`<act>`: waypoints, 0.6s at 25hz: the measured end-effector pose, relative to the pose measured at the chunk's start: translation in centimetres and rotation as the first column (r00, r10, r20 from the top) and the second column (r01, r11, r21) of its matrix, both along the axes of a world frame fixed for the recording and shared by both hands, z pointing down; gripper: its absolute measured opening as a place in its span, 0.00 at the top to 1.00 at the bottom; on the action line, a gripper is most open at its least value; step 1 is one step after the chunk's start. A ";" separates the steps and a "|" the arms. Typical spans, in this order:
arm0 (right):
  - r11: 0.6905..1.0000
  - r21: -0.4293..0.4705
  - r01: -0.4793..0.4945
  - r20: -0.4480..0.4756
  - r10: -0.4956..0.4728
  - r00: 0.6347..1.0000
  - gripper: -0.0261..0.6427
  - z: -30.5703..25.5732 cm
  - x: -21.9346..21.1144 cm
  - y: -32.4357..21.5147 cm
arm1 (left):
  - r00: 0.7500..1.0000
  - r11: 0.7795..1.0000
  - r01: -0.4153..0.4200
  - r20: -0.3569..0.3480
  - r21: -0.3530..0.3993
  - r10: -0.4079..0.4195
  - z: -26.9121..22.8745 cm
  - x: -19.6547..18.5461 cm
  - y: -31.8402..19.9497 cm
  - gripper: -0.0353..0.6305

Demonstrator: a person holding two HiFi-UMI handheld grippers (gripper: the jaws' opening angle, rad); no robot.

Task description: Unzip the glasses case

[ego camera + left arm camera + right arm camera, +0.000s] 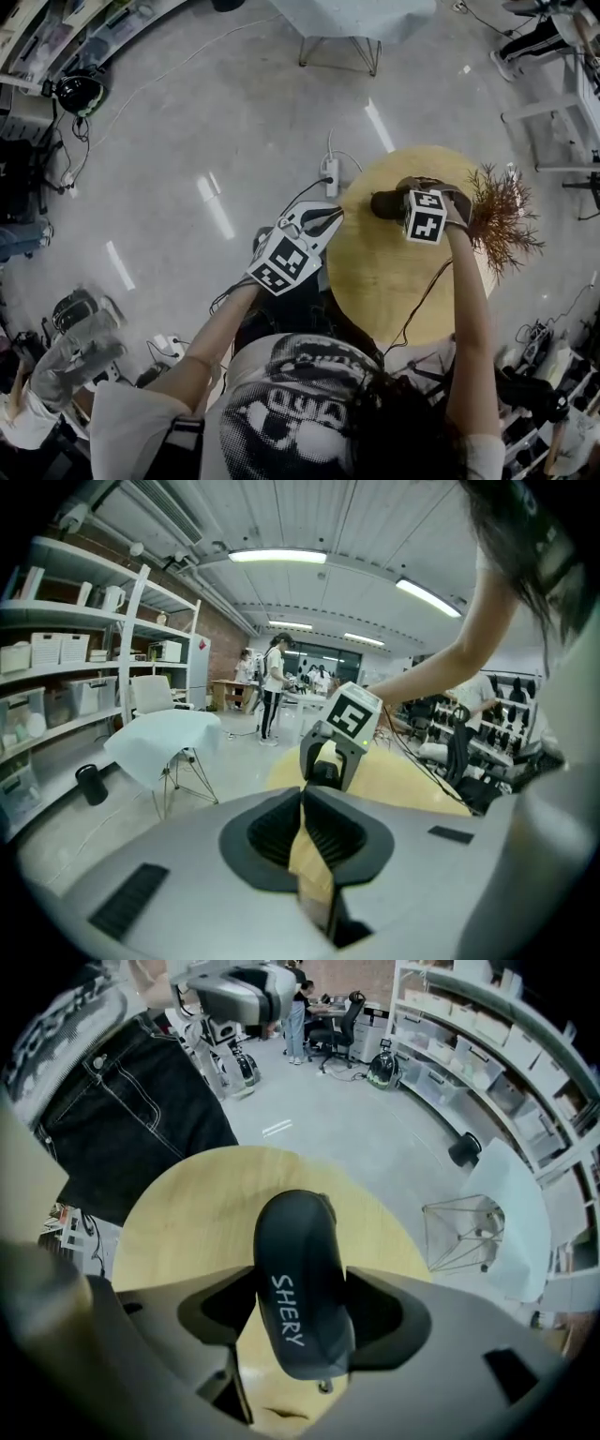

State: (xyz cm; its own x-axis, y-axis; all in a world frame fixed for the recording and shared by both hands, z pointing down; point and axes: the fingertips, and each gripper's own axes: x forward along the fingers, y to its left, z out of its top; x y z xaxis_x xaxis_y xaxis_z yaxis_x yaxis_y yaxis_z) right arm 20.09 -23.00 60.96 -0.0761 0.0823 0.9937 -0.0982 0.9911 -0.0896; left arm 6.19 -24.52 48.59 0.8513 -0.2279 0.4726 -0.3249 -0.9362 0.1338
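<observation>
- On the round wooden desk (384, 281), toward its far side: dark case (386, 203), lying flat, closed, white lettering "SHERY" along the top.
- Over the case, pointing straight down: right gripper (412, 199), held in the right hand, marker cube facing up.
- In the right gripper view: jaws set wide, astride the case (300, 1279) across its width, pads against both long sides.
- At the case's near end, just past the jaws: small metal pull (323, 1387).
- Off the desk's near-left edge, aimed at the case: left gripper (328, 217), tilted down.
- In the left gripper view: jaws together but for a thin slit, nothing between them.
- At the desk's right edge: bunch of dry twigs (502, 216).
- On the floor beyond the desk: power strip (330, 173).
</observation>
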 end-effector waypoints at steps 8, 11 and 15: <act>0.992 -0.021 0.123 0.010 -0.123 0.992 0.51 0.6 -4.0 5.0 | 0.908 0.917 -0.374 0.256 0.141 0.331 8.1 0.0 3.3 0.91; 0.990 -0.026 0.139 0.015 -0.138 0.990 0.52 0.6 -5.1 5.9 | 0.870 0.882 -0.457 0.264 0.115 0.416 9.8 0.7 4.4 0.89; 0.988 -0.024 0.156 0.009 -0.156 0.988 0.52 0.5 -5.7 6.1 | 0.803 0.818 -0.565 0.301 0.108 0.515 11.6 1.6 5.4 0.82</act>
